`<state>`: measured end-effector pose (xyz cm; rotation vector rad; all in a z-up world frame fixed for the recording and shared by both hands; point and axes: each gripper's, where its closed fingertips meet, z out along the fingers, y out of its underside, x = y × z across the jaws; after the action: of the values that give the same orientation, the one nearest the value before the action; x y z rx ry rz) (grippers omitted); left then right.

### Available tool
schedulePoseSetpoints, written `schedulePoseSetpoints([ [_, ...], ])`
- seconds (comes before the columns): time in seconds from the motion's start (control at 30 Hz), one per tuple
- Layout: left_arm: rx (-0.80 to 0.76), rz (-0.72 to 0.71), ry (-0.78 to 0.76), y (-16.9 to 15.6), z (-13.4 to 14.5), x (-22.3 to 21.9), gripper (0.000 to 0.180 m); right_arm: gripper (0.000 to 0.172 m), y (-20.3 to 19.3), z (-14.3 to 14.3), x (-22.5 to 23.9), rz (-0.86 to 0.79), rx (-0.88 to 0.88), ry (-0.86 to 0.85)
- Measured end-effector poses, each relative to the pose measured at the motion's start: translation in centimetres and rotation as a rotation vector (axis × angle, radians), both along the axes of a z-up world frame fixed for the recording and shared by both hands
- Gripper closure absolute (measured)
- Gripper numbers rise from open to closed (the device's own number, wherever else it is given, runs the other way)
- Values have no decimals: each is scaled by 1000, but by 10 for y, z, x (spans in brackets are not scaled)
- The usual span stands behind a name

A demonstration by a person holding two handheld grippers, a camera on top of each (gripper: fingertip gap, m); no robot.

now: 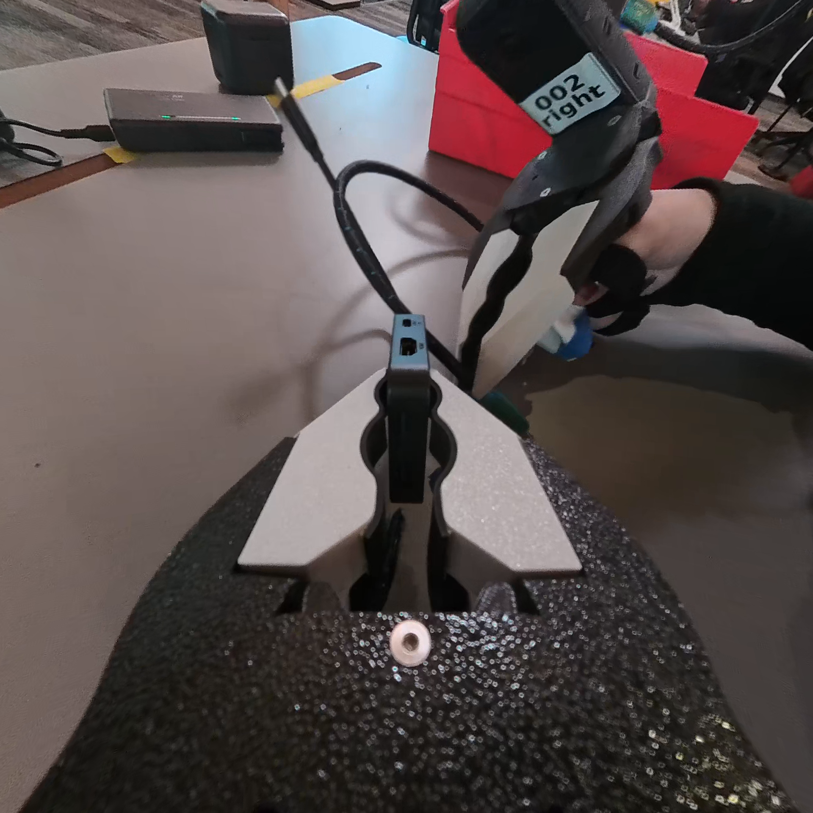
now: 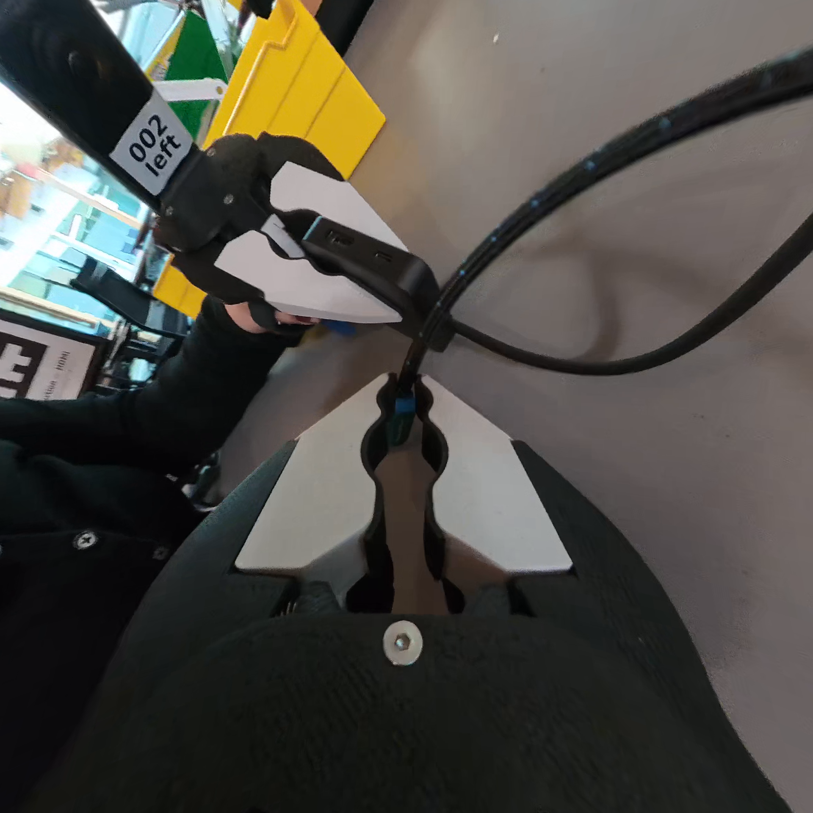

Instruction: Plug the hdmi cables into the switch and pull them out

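Smooth grey-brown tabletop [image 1: 132, 330] fills most of both views, with a red plastic bin [image 1: 506, 119] at the far edge. Next biggest: the left gripper [image 1: 407, 382], its white fingers clenched on the flat black switch box [image 1: 407, 352], held on edge above the table with its blue port face pointing forward. Right gripper [image 2: 402, 396] sits just beside it, pinching the small green-and-blue plug [image 2: 401, 422] of a black HDMI cable [image 2: 572, 167] that loops across the table. A second black cable [image 2: 616, 365] looks to be already seated in the switch. I'd say the trick now is turning the plug square to an open port before pushing, keeping the switch steady.
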<state>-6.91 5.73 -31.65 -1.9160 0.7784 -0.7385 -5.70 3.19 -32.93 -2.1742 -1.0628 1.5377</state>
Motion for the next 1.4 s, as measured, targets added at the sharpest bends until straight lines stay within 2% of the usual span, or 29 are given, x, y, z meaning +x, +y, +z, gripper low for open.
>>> schedulePoseSetpoints([
  [0.1,37,47,2,6,4,-7,169,167,4,15,-2,-27,-7,90],
  [0.2,100,139,20,16,10,-19,169,168,24,46,1,-151,50,242],
  [0.33,200,241,99,24,14,-27,170,168,53,95,4,-408,246,432],
  [0.43,266,276,183,26,14,-26,169,168,60,114,-1,-553,425,457],
  [0.63,449,368,361,30,24,-34,170,168,48,113,-29,-638,509,399],
  [0.8,588,487,504,34,39,-54,170,168,44,119,-23,-771,484,477],
  [0.97,603,496,541,35,39,-56,170,168,40,119,-27,-795,440,528],
  [1.4,574,499,556,37,33,-58,170,167,42,111,-36,-859,510,487],
])
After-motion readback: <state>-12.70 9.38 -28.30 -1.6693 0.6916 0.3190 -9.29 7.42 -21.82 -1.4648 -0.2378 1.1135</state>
